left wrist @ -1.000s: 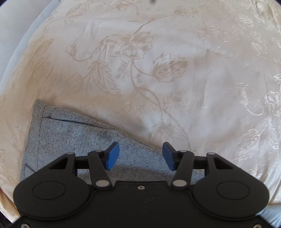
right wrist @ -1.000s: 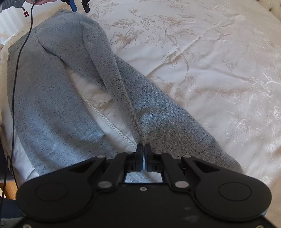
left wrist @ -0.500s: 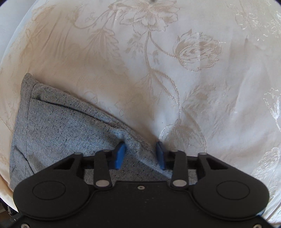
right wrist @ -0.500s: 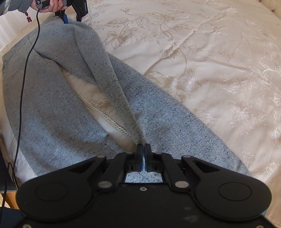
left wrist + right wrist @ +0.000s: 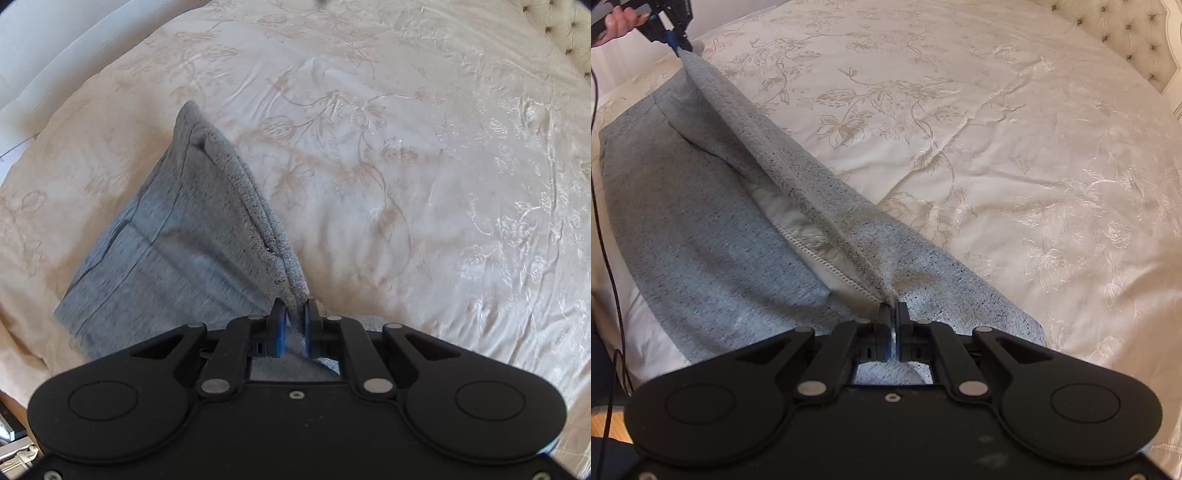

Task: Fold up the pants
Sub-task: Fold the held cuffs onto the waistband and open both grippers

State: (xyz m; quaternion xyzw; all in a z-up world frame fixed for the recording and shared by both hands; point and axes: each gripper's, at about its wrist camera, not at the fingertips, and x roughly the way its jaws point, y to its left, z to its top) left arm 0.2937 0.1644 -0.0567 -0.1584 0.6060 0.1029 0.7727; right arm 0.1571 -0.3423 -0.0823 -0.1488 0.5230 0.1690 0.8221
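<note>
The grey speckled knit pants (image 5: 713, 229) lie along the left side of the cream floral-embroidered bedspread (image 5: 997, 147). They look soft, limp and light, best held at hem and waistband edges. The left gripper (image 5: 294, 317) has just closed on bunched fabric; the right gripper (image 5: 894, 325) is clamped on the near edge.

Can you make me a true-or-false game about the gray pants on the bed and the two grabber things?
1. The left gripper pinches the gray pants. True.
2. The right gripper is wide open and empty. False: it is shut on the pants.
3. The pants lie on a cream flowered bedspread. True.
4. All of the pants lie flat. False: one edge is lifted and stretched between the grippers.
5. The pants are bright red. False: gray.
</note>
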